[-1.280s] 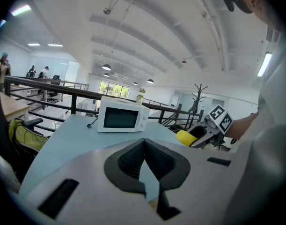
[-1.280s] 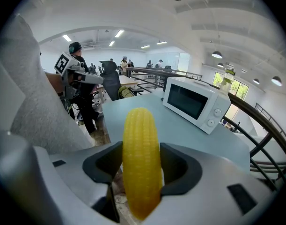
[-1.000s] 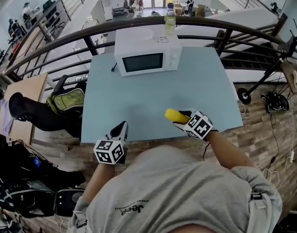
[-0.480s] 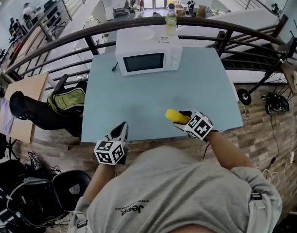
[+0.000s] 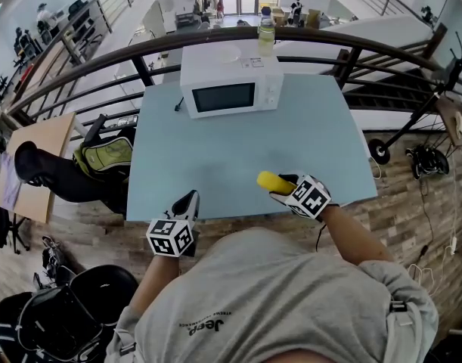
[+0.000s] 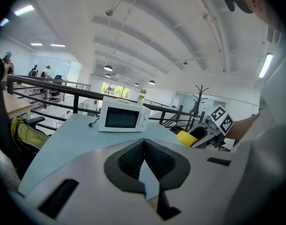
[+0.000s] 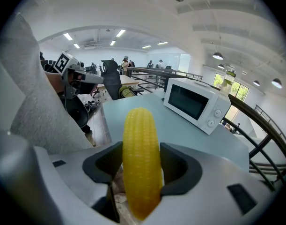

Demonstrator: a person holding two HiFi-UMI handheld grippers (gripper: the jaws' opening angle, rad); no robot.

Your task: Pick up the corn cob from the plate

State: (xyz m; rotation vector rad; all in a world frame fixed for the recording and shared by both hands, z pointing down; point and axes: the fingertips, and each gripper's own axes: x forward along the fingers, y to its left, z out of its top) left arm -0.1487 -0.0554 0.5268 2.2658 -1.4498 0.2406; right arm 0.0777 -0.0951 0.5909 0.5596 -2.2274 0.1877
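Observation:
The yellow corn cob (image 7: 141,158) stands lengthwise between the jaws of my right gripper (image 7: 142,165), which is shut on it. In the head view the corn cob (image 5: 274,181) sticks out toward the left from the right gripper (image 5: 285,184), held just above the near right part of the pale blue table (image 5: 238,153). My left gripper (image 5: 187,203) hovers at the table's near edge, left of centre; its jaws meet with nothing between them. From the left gripper view the corn cob (image 6: 186,138) shows at the right. No plate is in view.
A white microwave (image 5: 228,86) stands at the table's far edge with a bottle (image 5: 265,35) behind it. A dark curved railing (image 5: 102,57) runs beyond the table. A green backpack (image 5: 106,156) lies left of the table, a dark chair (image 5: 79,308) at lower left.
Both grippers and the corn cob have stayed put. Only the dark chair at the lower left has shifted.

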